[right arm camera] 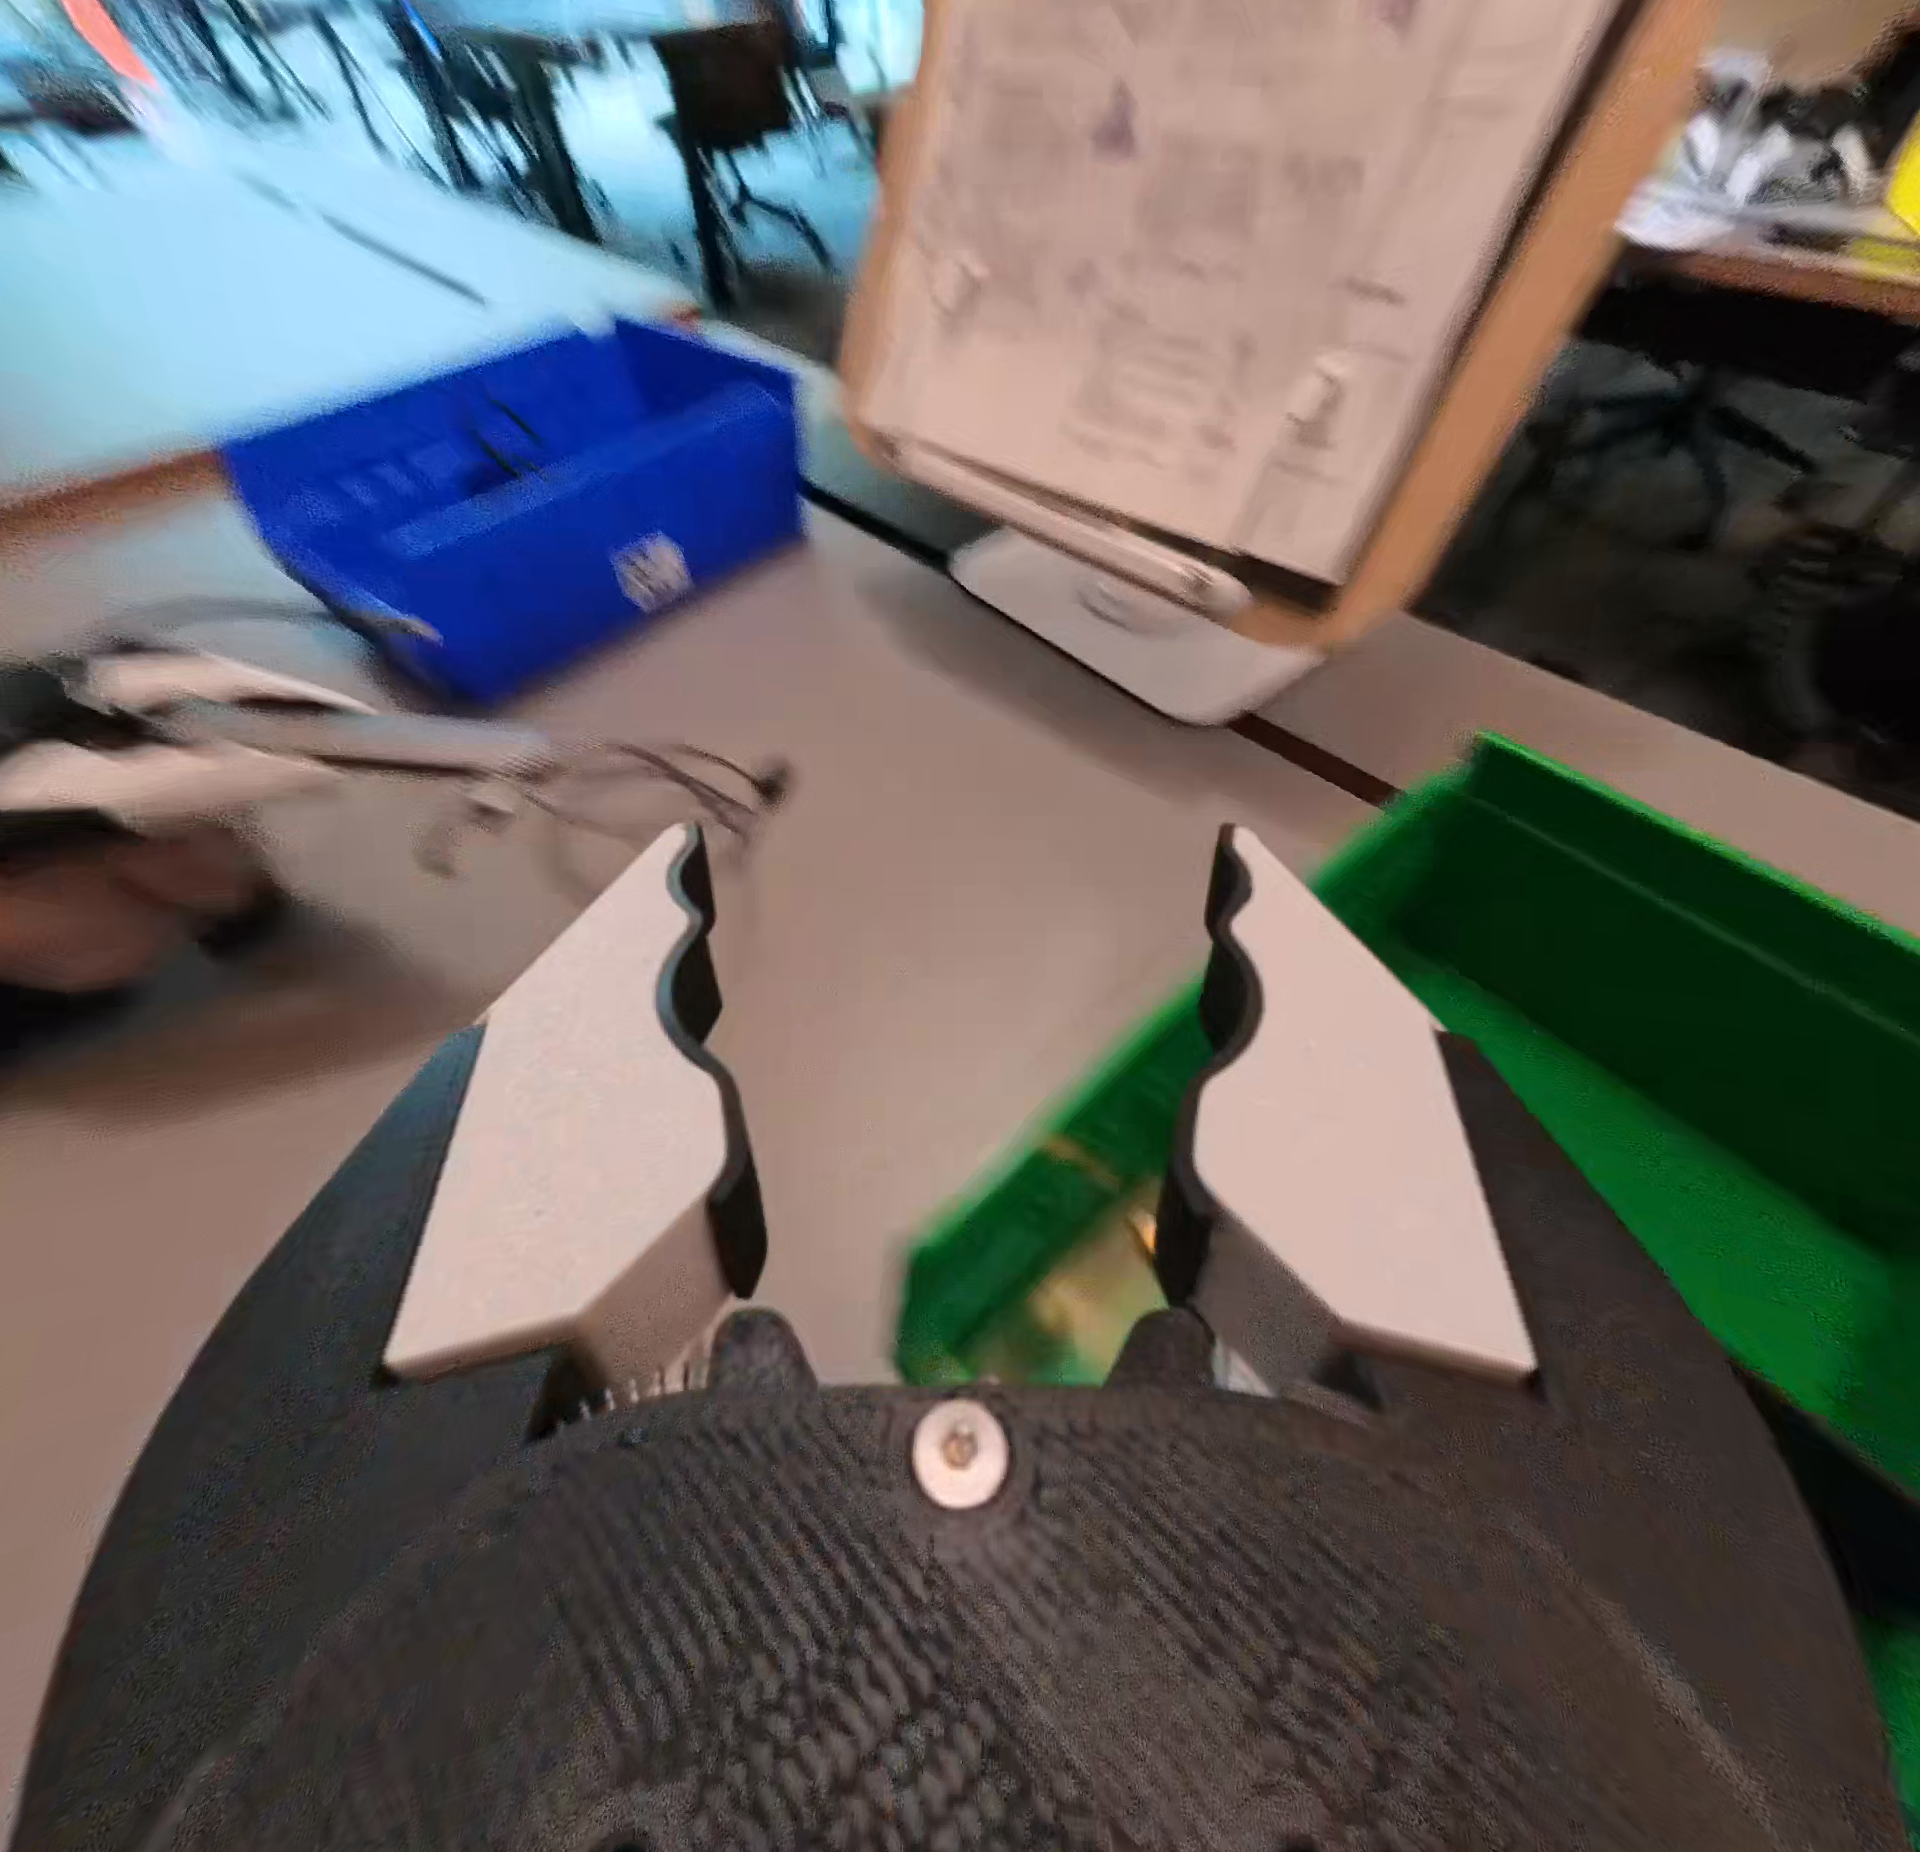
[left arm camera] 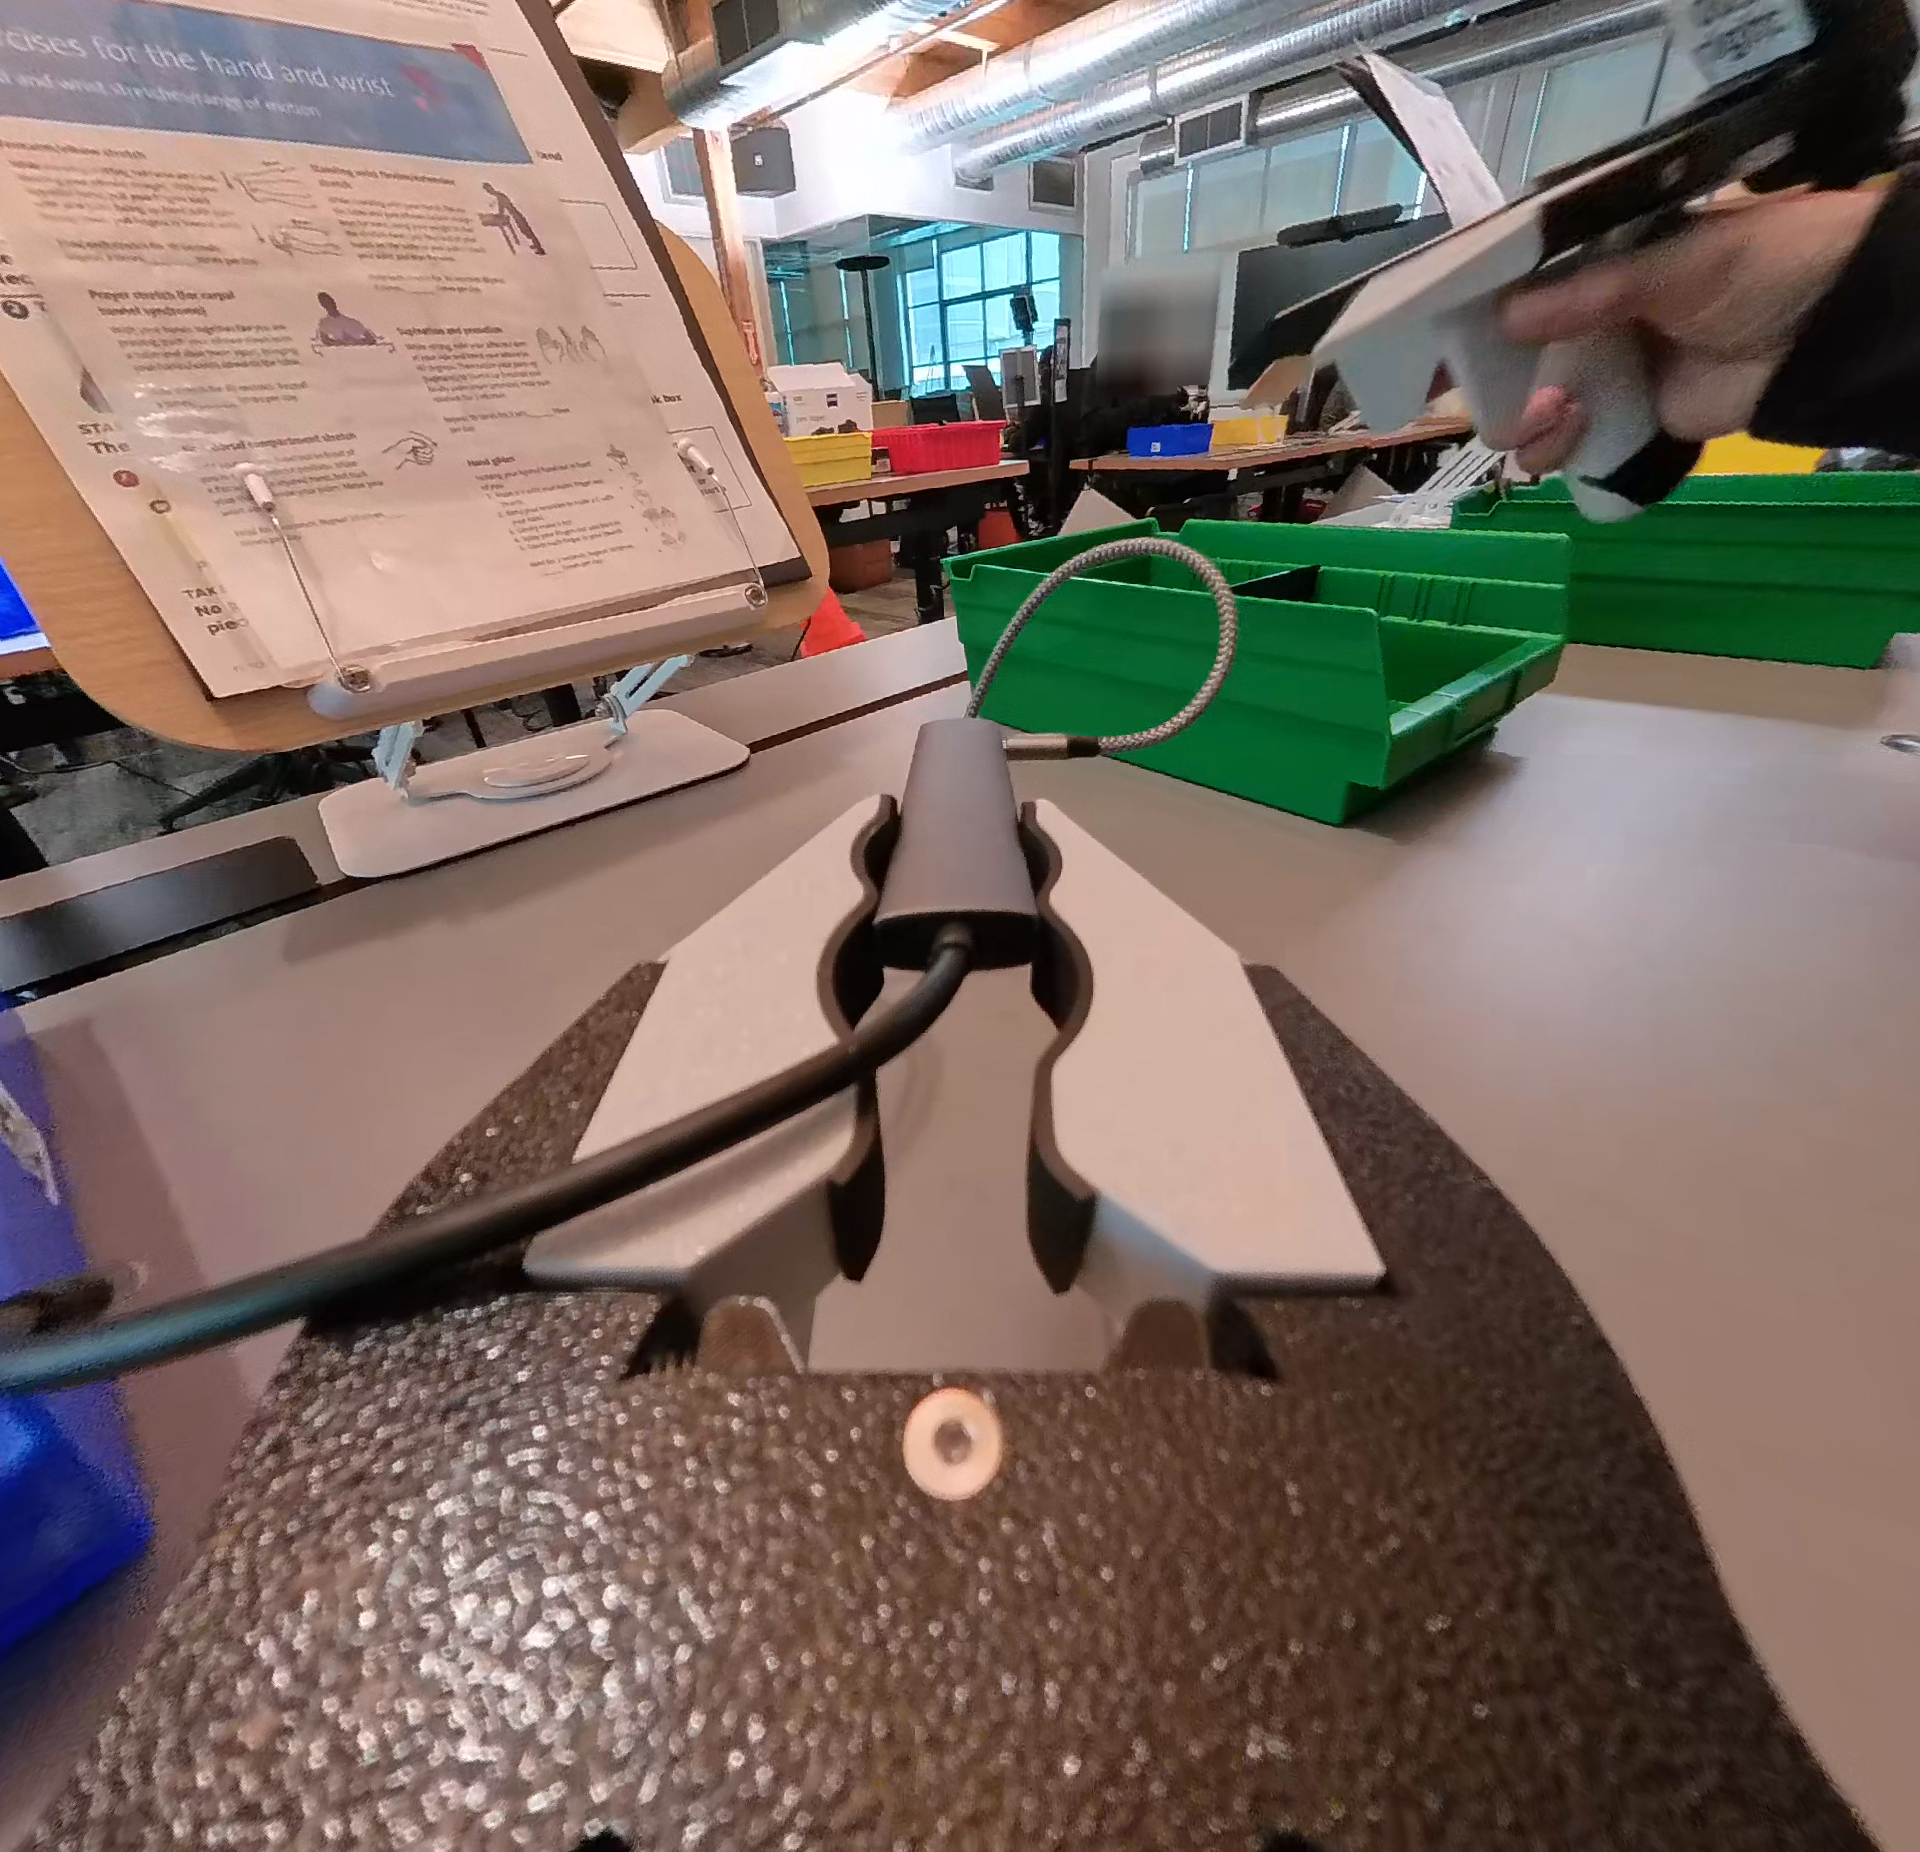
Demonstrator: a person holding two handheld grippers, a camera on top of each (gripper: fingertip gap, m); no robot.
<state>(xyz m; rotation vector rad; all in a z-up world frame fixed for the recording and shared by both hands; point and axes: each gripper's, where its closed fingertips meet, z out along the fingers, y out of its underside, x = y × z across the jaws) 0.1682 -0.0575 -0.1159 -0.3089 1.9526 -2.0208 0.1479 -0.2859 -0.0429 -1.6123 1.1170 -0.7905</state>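
Grey laminate table point(left arm camera: 1558, 971): one. Wooden-backed document stand with printed sheets point(left arm camera: 343, 348): one. Green plastic bins point(left arm camera: 1299, 659): two; blue plastic bin point(right arm camera: 520, 524): one. Left gripper point(left arm camera: 956, 867): one, pinching a dark grey metal adapter hub point(left arm camera: 956, 846) above the table; braided grey cable point(left arm camera: 1195, 618) and black cable point(left arm camera: 623, 1158) were attached. Right gripper point(right arm camera: 961, 909): one, spread, holding nothing

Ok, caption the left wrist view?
Left tool grips a grey adapter, black cable trailing left.
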